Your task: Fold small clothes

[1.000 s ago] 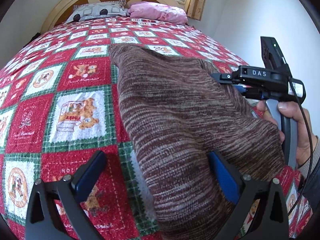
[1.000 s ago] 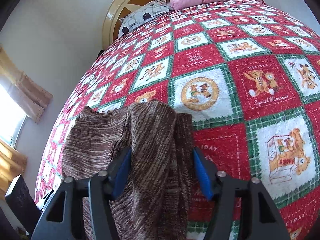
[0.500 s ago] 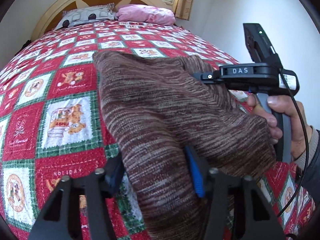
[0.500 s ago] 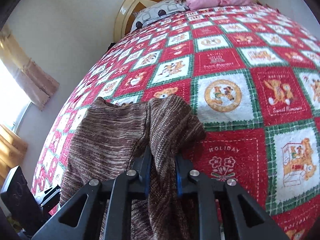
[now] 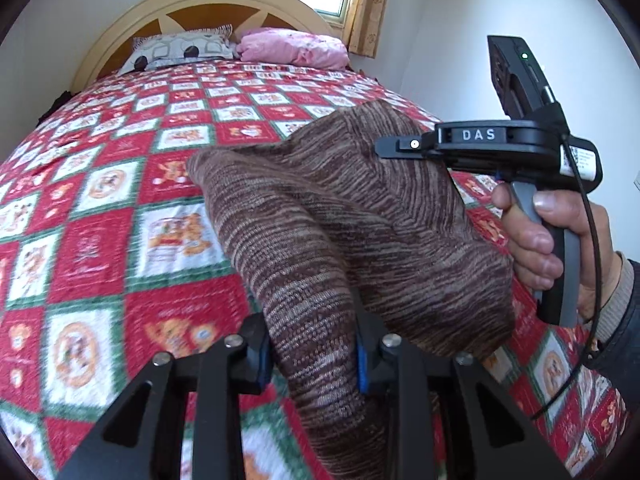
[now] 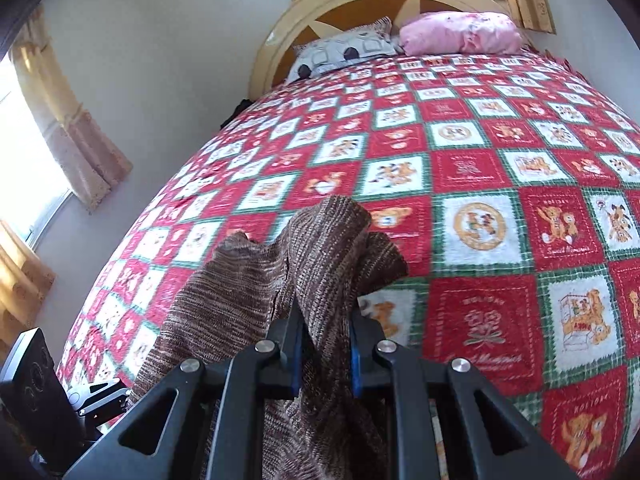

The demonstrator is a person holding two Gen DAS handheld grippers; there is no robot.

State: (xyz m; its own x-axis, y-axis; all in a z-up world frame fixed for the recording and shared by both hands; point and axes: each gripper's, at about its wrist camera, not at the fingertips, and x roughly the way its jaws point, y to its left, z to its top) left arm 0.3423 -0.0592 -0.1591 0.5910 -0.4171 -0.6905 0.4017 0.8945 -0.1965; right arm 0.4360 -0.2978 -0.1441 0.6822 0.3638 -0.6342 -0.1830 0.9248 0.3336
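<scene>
Here each hand-held gripper is clenched on an edge of the brown knit garment: the left hand-held gripper and the right hand-held gripper hold it raised above the bed, probably to carry one edge over for a fold.

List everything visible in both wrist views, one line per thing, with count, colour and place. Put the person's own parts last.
knit garment: one, brown striped, lifted above the quilt between both grippers
quilt: one, red, green and white patchwork, covering the bed
patterned pillow: one, grey and black, at the headboard
pink pillow: one, beside the patterned pillow
headboard: one, cream and brown, far end
curtains: beige, at the windows
left hand-held gripper: black, blue pads, shut on the garment
right hand-held gripper: same, shut on the garment
right hand: one, holding its gripper's handle
</scene>
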